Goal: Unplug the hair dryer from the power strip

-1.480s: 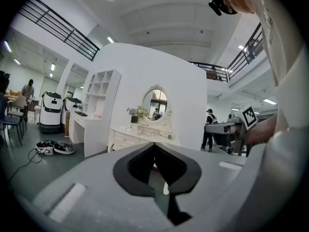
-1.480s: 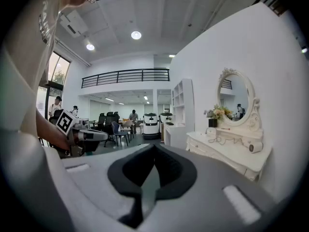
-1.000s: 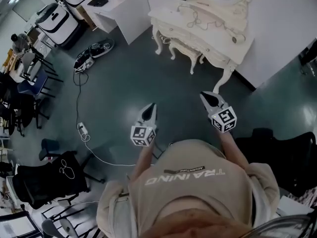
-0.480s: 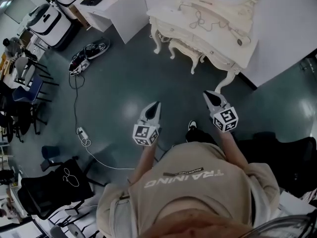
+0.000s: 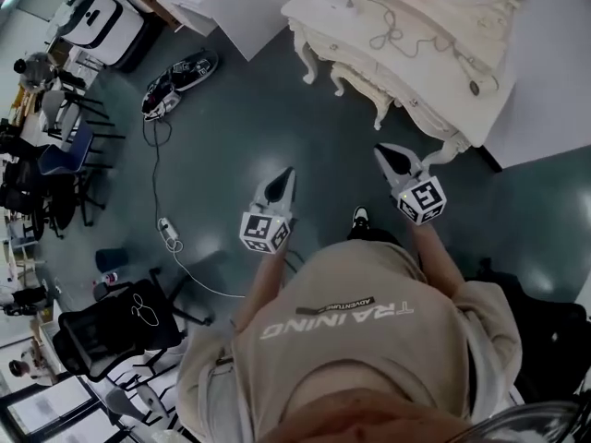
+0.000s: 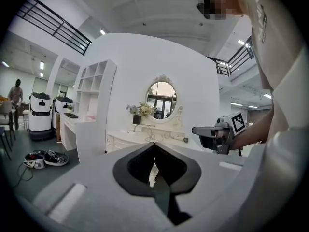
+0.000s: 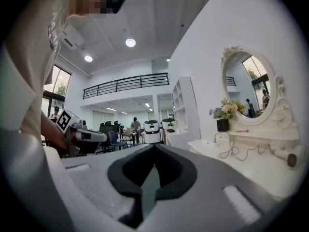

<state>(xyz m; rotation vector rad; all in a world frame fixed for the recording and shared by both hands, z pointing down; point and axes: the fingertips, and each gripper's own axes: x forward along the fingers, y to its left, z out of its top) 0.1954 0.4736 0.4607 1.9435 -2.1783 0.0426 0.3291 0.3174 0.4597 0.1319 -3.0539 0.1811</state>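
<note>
The white vanity table [image 5: 406, 72] stands at the top right of the head view. A coiled cord [image 5: 395, 31] lies on its top, and the hair dryer [image 5: 474, 87] rests near its right end. The right gripper view shows the hair dryer [image 7: 289, 159] and cord [image 7: 232, 152] at the right. A white power strip [image 5: 167, 233] lies on the floor at the left, with a cable running from it. My left gripper [image 5: 281, 184] and right gripper [image 5: 386, 158] are held out over the floor, short of the vanity. Both are shut and hold nothing.
White service robots [image 5: 103, 28] and a white shelf unit [image 5: 235, 12] stand at the top left. Dark items [image 5: 175, 83] lie on the floor near them. Chairs [image 5: 57, 160] line the left edge, and a black office chair [image 5: 115, 330] is at the lower left.
The vanity has come nearer and shifted right in the head view as the person stepped toward it. Both grippers stay shut and level.
</note>
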